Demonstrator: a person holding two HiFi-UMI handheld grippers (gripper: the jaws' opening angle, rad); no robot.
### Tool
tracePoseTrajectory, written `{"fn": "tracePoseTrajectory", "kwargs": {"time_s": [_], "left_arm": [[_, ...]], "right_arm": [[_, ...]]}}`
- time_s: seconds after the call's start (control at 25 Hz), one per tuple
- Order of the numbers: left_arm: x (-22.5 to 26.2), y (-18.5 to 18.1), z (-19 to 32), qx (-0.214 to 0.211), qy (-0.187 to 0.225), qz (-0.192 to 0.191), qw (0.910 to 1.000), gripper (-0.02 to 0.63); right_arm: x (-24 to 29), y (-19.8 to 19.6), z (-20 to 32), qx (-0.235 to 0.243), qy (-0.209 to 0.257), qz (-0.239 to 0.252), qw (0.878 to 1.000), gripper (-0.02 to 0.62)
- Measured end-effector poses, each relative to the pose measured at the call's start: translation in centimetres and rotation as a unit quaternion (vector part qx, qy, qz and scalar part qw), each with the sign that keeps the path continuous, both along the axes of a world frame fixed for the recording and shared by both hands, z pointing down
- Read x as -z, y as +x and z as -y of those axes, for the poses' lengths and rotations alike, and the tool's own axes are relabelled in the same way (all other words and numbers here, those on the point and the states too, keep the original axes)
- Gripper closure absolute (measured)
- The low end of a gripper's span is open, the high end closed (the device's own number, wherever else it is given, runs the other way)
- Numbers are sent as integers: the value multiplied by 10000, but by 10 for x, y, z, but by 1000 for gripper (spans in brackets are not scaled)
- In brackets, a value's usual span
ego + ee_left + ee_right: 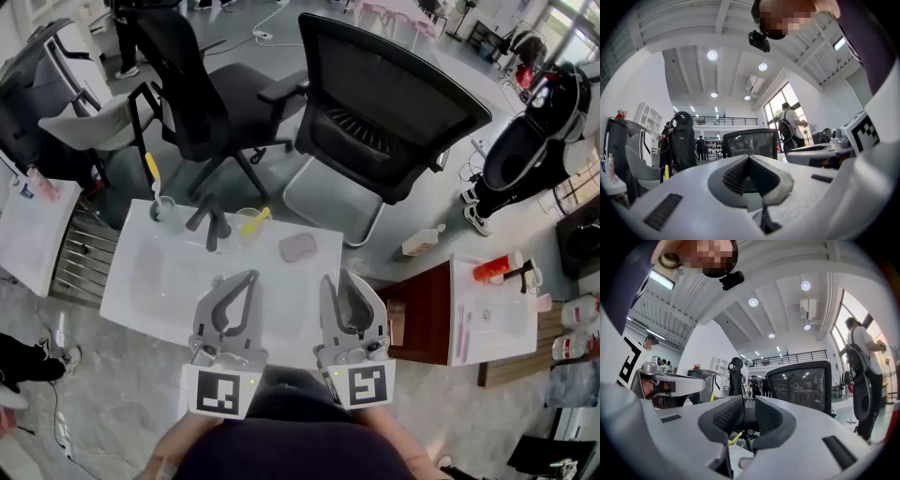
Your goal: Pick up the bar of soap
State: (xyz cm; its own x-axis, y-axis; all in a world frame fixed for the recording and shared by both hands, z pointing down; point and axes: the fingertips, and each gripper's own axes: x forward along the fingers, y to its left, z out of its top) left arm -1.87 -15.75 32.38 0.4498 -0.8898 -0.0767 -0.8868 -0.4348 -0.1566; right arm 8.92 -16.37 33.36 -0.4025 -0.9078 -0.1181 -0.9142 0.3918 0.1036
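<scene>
Head view, A: grey left gripper [246, 279] clenched, empty; grey right gripper [337, 279] barely parted, empty. Pale mauve rounded soap bar [298, 247] lies on white tabletop [141, 281] just beyond.
B: Risk: that narrow gap may shove soap, not straddle it.

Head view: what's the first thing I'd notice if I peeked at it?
Two grey tools, the left hand-held gripper and the right hand-held gripper, stick out low in the middle over a white table. Just beyond them lies a pale pinkish bar of soap. Behind the table stands a big black mesh office chair.
</scene>
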Motion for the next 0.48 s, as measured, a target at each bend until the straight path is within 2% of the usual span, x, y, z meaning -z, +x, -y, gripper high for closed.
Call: {"fn": "tracePoseTrajectory", "kwargs": {"time_s": [0.48], "left_arm": [[0, 4, 35, -155, 7, 95, 9998, 607]], "right_arm": [[-16, -4, 34, 69, -136, -247, 9996, 514]]}}
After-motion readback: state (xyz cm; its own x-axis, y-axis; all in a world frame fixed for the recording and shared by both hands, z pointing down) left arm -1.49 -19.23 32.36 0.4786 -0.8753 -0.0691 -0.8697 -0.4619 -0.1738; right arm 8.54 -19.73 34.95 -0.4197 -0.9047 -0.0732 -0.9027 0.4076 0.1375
